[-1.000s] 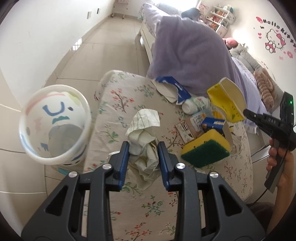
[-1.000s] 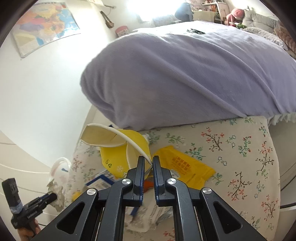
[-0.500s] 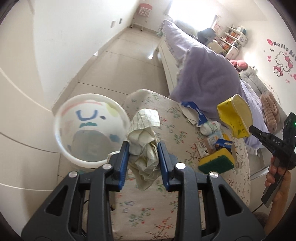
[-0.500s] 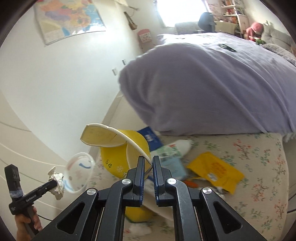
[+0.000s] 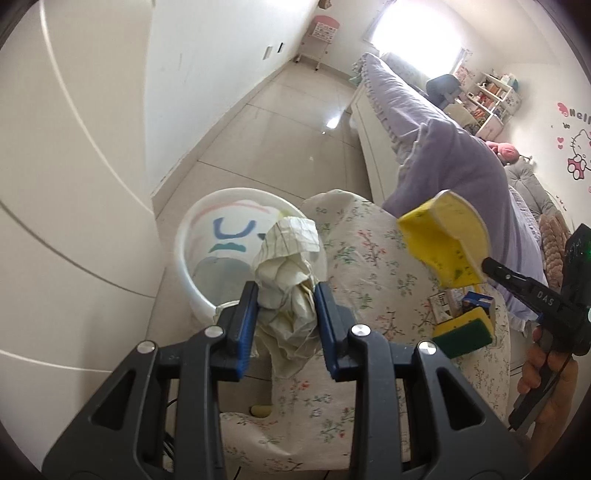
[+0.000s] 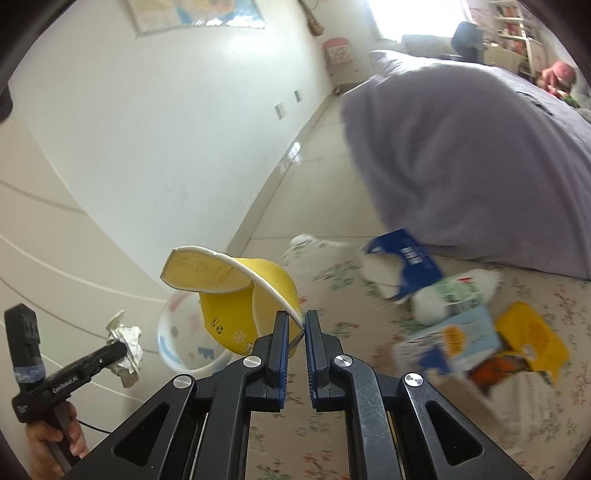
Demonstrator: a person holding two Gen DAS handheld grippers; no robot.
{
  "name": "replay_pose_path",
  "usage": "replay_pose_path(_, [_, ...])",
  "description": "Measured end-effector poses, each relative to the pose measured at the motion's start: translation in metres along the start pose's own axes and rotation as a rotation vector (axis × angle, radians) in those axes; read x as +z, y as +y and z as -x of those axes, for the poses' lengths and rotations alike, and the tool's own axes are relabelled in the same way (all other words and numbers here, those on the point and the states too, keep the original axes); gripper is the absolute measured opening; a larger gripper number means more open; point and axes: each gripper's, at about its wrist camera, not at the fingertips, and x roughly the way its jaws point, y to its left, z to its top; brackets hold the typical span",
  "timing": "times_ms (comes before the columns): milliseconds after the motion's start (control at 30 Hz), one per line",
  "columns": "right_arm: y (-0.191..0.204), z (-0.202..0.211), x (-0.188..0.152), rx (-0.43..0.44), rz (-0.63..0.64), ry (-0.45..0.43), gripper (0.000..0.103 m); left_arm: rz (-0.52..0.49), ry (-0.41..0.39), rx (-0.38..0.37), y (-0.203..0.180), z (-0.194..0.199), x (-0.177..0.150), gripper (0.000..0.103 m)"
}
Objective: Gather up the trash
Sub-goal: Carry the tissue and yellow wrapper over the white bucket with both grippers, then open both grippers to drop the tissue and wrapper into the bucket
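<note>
My left gripper [image 5: 284, 308] jaws clamp crumpled paper [image 5: 288, 266] beside the white bin's [image 5: 192, 273] rim; my right gripper [image 6: 293, 326] jaws pinch a flattened yellow cup [image 6: 236, 295]. Bin contents unclear. Far wall [image 5: 576, 114] reads "Hell".

A purple blanket [image 6: 461, 155] hangs over the bed edge beside the floral-covered table [image 5: 365, 258]. A map poster [image 6: 195, 13] is on the white wall; a shelf unit [image 5: 495, 96] stands in the far corner.

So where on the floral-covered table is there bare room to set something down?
The floral cloth is bare at its end nearest the white bin. The end under the purple blanket is crowded: blue carton, yellow packet, sponge.
</note>
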Motion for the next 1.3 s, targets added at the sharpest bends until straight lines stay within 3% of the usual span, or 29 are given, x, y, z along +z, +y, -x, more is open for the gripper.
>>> replay_pose_path(500, [0.062, -0.100, -0.011, 0.019, 0.091, 0.107, 0.010, -0.008, 0.007, 0.065, 0.024, -0.026, 0.004, 0.033])
replay_pose_path(933, [0.072, -0.122, -0.015, 0.033, 0.076, 0.129, 0.011, -0.016, 0.005, 0.115, 0.032, -0.048, 0.011, 0.034])
replay_pose_path(1033, [0.072, -0.116, -0.014, 0.041, 0.072, 0.123, 0.014, -0.028, -0.005, 0.132, 0.028, -0.049, 0.012, 0.038])
replay_pose_path(1067, [0.071, -0.115, -0.014, 0.047, 0.065, 0.119, 0.014, -0.021, -0.018, 0.145, 0.028, -0.048, 0.013, 0.048])
replay_pose_path(1100, [0.070, -0.114, -0.014, 0.059, 0.057, 0.116, 0.017, -0.010, -0.018, 0.146, 0.029, -0.047, 0.014, 0.067])
replay_pose_path(1133, [0.068, -0.112, -0.014, 0.071, 0.047, 0.114, 0.020, 0.001, -0.017, 0.149, 0.030, -0.047, 0.014, 0.076])
replay_pose_path(1167, [0.067, -0.111, -0.013, 0.073, 0.039, 0.112, 0.030, 0.011, -0.021, 0.156, 0.031, -0.046, 0.014, 0.081])
replay_pose_path(1200, [0.066, -0.108, -0.013, 0.072, 0.035, 0.110, 0.045, 0.013, -0.027, 0.164, 0.031, -0.044, 0.014, 0.081])
replay_pose_path(1233, [0.065, -0.106, -0.013, 0.072, 0.032, 0.103, 0.052, 0.011, -0.026, 0.170, 0.032, -0.043, 0.014, 0.081])
replay_pose_path(1300, [0.064, -0.099, -0.012, 0.074, 0.031, 0.085, 0.059, 0.013, -0.024, 0.179, 0.034, -0.041, 0.014, 0.082])
